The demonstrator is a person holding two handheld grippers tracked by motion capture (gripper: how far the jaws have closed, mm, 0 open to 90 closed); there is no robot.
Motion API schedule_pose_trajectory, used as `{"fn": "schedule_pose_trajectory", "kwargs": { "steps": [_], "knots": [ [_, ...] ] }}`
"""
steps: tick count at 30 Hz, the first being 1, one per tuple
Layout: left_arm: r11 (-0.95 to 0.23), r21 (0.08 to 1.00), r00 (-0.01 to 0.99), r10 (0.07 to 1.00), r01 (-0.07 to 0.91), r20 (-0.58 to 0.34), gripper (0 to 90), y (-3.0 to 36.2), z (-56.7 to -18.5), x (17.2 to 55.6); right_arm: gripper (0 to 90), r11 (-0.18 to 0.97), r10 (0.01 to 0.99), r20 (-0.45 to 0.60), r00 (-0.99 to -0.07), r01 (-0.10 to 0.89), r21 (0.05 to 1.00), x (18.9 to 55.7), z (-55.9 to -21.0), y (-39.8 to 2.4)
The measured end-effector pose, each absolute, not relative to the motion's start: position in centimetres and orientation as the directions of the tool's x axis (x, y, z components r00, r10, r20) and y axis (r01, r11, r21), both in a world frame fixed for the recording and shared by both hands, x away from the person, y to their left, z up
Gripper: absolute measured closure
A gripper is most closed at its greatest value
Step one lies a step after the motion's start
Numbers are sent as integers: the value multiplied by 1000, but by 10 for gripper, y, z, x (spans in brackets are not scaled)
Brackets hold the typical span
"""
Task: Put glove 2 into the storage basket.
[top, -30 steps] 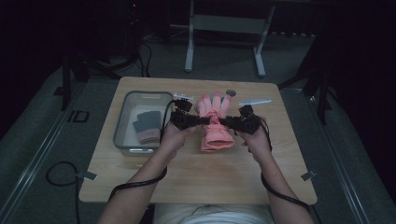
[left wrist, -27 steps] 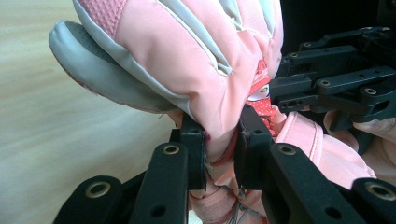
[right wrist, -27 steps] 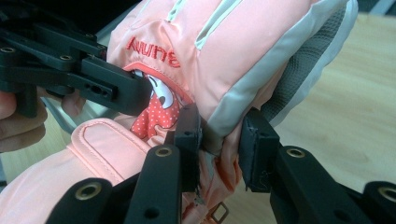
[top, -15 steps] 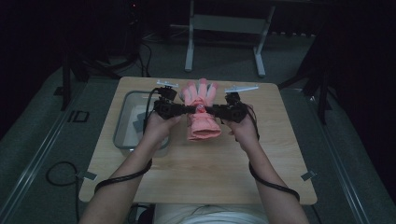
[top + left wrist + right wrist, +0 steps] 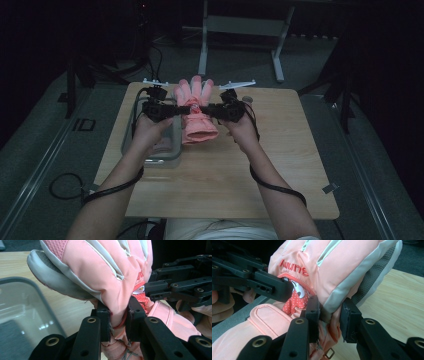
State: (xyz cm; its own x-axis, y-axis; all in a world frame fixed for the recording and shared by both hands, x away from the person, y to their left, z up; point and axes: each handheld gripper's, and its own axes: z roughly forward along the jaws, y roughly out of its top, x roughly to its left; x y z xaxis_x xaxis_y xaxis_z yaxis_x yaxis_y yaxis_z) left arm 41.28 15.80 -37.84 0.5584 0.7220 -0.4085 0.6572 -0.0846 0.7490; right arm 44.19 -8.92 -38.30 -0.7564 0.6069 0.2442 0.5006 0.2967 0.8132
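Both grippers pinch a pink glove (image 5: 196,107) between their jaws, the left gripper (image 5: 181,110) and right gripper (image 5: 209,107) on opposite sides. The glove hangs above the tabletop (image 5: 280,150), beside a tray (image 5: 131,131).

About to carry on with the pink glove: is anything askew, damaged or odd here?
Nothing looks damaged or spilled. The pink glove hangs between the left tongs and right tongs, each clamped on a bunched side fold, so it is creased at the grips. The grey tray sits squarely on the table.
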Motion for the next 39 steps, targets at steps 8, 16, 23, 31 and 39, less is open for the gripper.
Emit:
{"fn": "schedule_pose_trajectory", "kwargs": {
  "steps": [8, 16, 23, 31, 39],
  "knots": [
    [-62, 746, 521, 754, 663, -401, 761, 187, -377, 406, 713, 314, 577, 248, -778, 492, 812, 446, -383, -57],
    [-40, 742, 488, 777, 669, -398, 761, 209, -377, 397, 713, 331, 544, 256, -799, 485, 809, 446, -384, -29],
    [20, 726, 422, 802, 687, -422, 760, 242, -392, 393, 713, 367, 522, 252, -815, 481, 797, 453, -393, 5],
    [63, 692, 377, 801, 719, -465, 761, 257, -418, 400, 713, 409, 517, 262, -815, 504, 761, 465, -413, 26],
    [78, 645, 344, 794, 760, -501, 760, 260, -451, 412, 713, 443, 541, 274, -795, 547, 710, 476, -442, 34]
  ]
}}
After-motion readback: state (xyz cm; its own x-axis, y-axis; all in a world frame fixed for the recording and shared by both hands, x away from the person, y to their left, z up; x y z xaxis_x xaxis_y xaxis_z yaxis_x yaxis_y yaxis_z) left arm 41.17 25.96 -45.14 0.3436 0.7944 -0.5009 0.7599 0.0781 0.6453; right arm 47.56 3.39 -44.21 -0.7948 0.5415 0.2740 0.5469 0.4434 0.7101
